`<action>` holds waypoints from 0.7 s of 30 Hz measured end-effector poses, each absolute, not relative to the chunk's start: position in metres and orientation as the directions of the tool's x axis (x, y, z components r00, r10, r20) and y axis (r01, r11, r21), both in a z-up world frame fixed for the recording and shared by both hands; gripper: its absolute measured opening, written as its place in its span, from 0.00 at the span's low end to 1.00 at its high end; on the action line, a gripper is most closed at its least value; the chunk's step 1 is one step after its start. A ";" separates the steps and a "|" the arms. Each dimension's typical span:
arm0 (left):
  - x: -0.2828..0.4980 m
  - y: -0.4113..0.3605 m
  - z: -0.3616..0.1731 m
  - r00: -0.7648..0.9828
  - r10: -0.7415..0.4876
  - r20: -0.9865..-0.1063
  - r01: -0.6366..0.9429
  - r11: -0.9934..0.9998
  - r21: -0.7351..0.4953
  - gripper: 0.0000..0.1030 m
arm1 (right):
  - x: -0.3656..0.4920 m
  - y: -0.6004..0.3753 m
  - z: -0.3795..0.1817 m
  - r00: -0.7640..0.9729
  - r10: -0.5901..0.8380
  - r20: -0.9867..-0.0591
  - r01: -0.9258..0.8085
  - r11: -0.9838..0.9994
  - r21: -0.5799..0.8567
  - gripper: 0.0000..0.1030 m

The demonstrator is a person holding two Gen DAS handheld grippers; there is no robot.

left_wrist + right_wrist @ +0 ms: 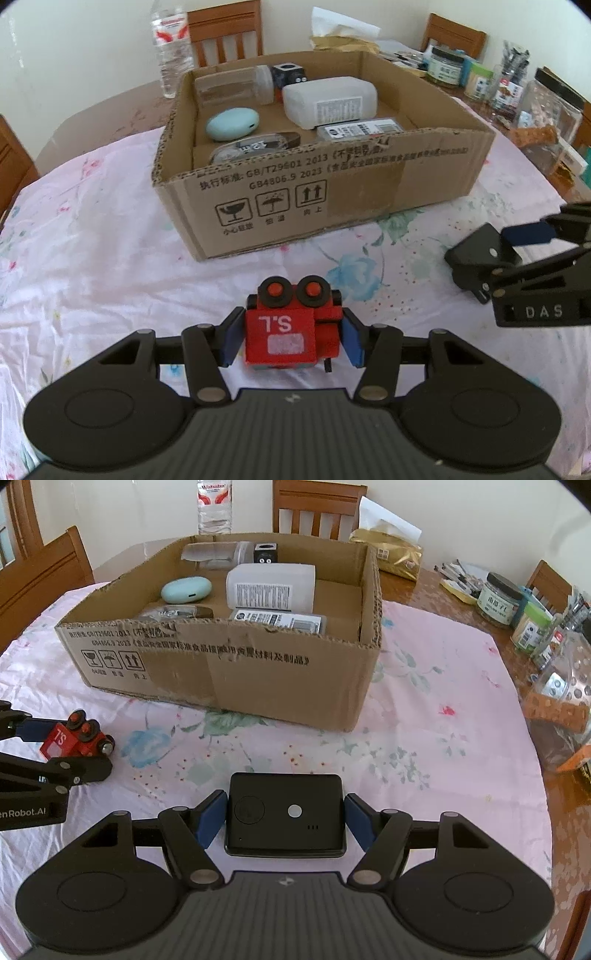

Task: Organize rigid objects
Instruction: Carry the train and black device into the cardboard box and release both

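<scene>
A red wooden toy train [284, 332] marked "S.L", with black wheels, sits between the blue pads of my left gripper [291, 334], which is shut on it just above the cloth. The same train [72, 738] shows at the left of the right wrist view, held by the left gripper [55, 746]. My right gripper [286, 814] is shut on a flat black box-shaped device [286, 812] with a round grey button. In the left wrist view that device [474, 254] shows at the right, clamped in the right gripper [517, 251]. An open cardboard box [332, 192] stands ahead of both.
The cardboard box [240, 672] holds a mint case [186, 589], a white bottle [271, 587], a clear jar [214, 554], a black cube [265, 552] and a labelled pack [280, 622]. Jars [498, 600] crowd the right table edge. A water bottle [171, 48] and chairs [225, 33] stand behind.
</scene>
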State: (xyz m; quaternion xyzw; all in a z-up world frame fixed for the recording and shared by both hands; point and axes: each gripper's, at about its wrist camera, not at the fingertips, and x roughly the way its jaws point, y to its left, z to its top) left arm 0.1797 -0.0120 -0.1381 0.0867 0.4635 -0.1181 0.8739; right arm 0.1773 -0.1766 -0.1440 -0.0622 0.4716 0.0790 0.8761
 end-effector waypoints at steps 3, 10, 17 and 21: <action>0.178 -0.013 -0.138 0.545 -0.101 -0.832 0.253 0.966 0.048 0.53 | 0.176 -0.177 -0.145 0.549 0.078 -0.832 -0.189 0.981 -0.032 0.72; 0.178 -0.014 -0.135 0.537 -0.095 -0.838 0.222 0.975 0.032 0.49 | 0.178 -0.176 -0.145 0.548 0.077 -0.833 -0.186 0.982 -0.031 0.72; 0.176 -0.013 -0.124 0.522 -0.123 -0.844 0.296 0.954 0.044 0.49 | 0.177 -0.178 -0.136 0.542 0.092 -0.835 -0.217 0.976 -0.033 0.72; 0.175 -0.012 -0.112 0.505 -0.148 -0.850 0.341 0.939 0.039 0.49 | 0.176 -0.183 -0.122 0.539 0.115 -0.835 -0.241 0.970 -0.022 0.71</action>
